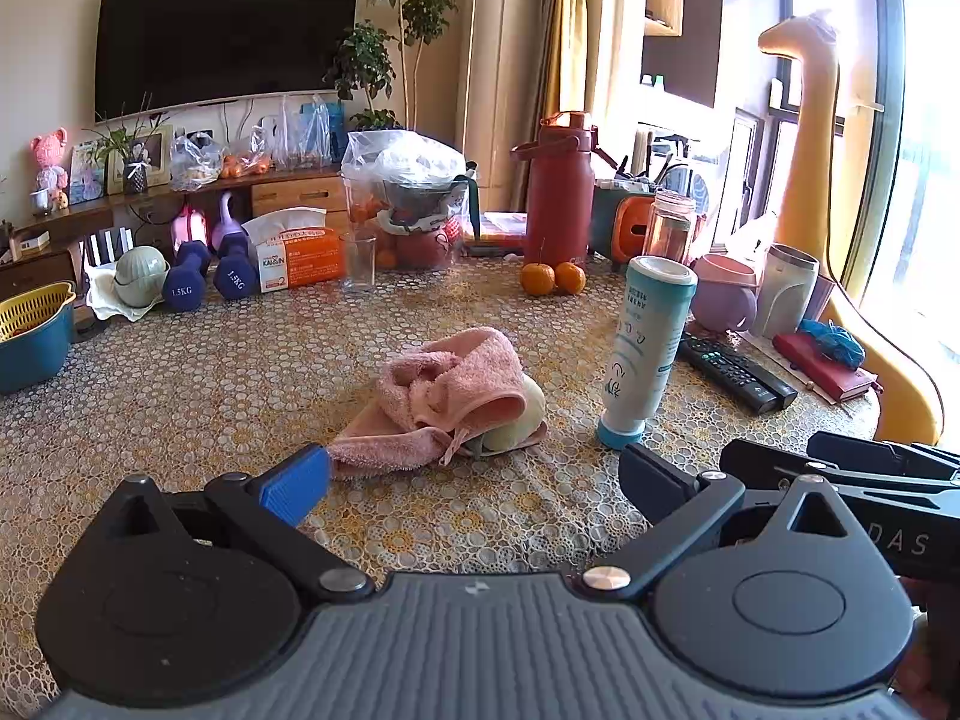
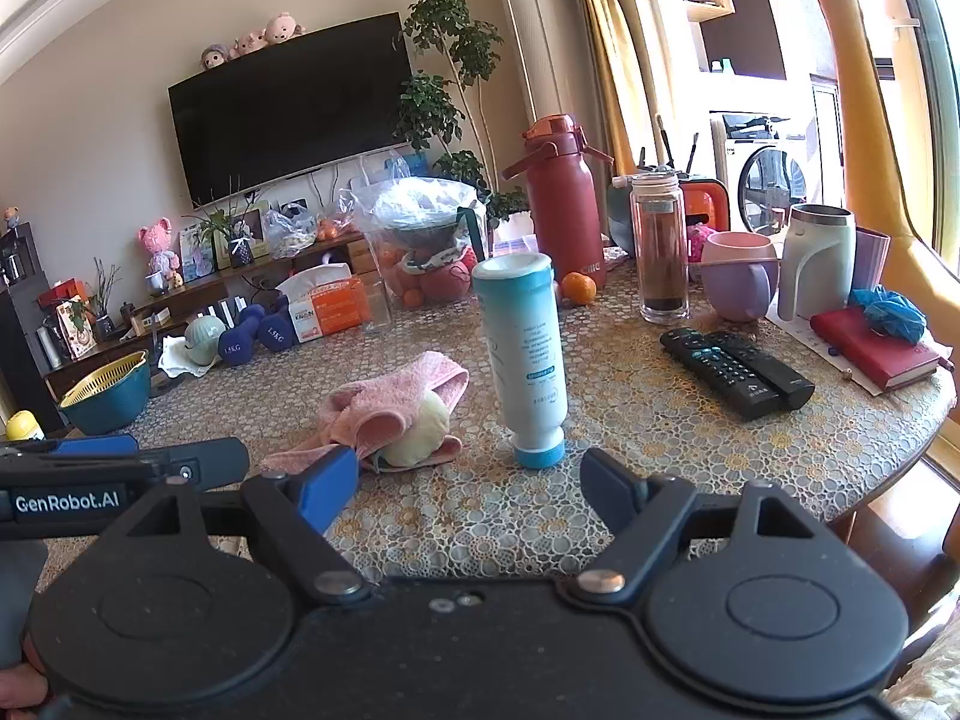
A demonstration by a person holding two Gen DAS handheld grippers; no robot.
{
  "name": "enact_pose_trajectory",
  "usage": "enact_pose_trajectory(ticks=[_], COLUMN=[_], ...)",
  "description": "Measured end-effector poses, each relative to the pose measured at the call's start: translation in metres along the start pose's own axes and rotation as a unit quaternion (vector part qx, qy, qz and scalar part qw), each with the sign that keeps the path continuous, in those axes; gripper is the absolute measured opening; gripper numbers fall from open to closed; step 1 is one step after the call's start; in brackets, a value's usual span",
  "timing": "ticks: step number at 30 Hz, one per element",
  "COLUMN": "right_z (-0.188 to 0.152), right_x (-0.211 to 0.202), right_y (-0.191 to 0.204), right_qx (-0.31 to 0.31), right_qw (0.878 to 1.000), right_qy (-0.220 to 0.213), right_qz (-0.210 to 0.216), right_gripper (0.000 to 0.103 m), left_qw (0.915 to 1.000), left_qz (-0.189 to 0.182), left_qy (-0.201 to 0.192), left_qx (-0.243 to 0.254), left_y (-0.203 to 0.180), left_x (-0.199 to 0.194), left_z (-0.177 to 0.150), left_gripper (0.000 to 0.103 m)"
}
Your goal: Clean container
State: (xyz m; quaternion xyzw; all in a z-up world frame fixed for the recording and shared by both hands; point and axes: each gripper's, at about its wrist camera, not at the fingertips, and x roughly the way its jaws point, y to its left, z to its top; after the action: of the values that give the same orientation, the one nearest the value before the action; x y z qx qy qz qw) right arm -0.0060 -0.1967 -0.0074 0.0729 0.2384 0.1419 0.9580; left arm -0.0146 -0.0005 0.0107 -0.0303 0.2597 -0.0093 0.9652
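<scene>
A pink towel (image 1: 447,396) (image 2: 384,405) lies crumpled mid-table, draped over a small pale round container (image 1: 522,420) (image 2: 417,429) lying on its side. A white and teal bottle (image 1: 645,348) (image 2: 528,354) stands cap-down to the right of it. My left gripper (image 1: 474,480) is open just short of the towel, its blue left fingertip close to the towel's near edge. My right gripper (image 2: 471,489) is open too, facing the gap between container and bottle, with nothing between its fingers. Each gripper's body shows at the edge of the other's view.
Two black remotes (image 2: 735,369) and a red notebook (image 2: 873,348) lie at the right. A red jug (image 2: 564,210), oranges (image 1: 552,277), glass bottle (image 2: 660,246), mugs, tissue box (image 1: 300,255), dumbbells (image 1: 207,279) and a teal colander bowl (image 1: 33,333) line the far side and left. The table edge (image 2: 888,462) curves at the right.
</scene>
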Motion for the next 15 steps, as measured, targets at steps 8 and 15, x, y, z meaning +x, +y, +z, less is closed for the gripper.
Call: enact_pose_trajectory(ticks=[8,15], right_z=[0.001,0.003], right_x=[0.004,0.008], right_y=[0.002,0.002], right_qx=[-0.019,-0.035], right_qw=[1.000,0.999], right_qy=[0.003,-0.006], right_qz=[-0.014,-0.011], right_gripper=[0.081,0.081], left_qw=[0.9999,0.9999], left_qz=[-0.012,-0.010], left_qy=[-0.001,-0.002], left_qx=[0.003,0.007], left_y=[-0.001,0.000], left_x=[0.004,0.012], left_z=[0.000,0.004], left_gripper=[0.103,0.103])
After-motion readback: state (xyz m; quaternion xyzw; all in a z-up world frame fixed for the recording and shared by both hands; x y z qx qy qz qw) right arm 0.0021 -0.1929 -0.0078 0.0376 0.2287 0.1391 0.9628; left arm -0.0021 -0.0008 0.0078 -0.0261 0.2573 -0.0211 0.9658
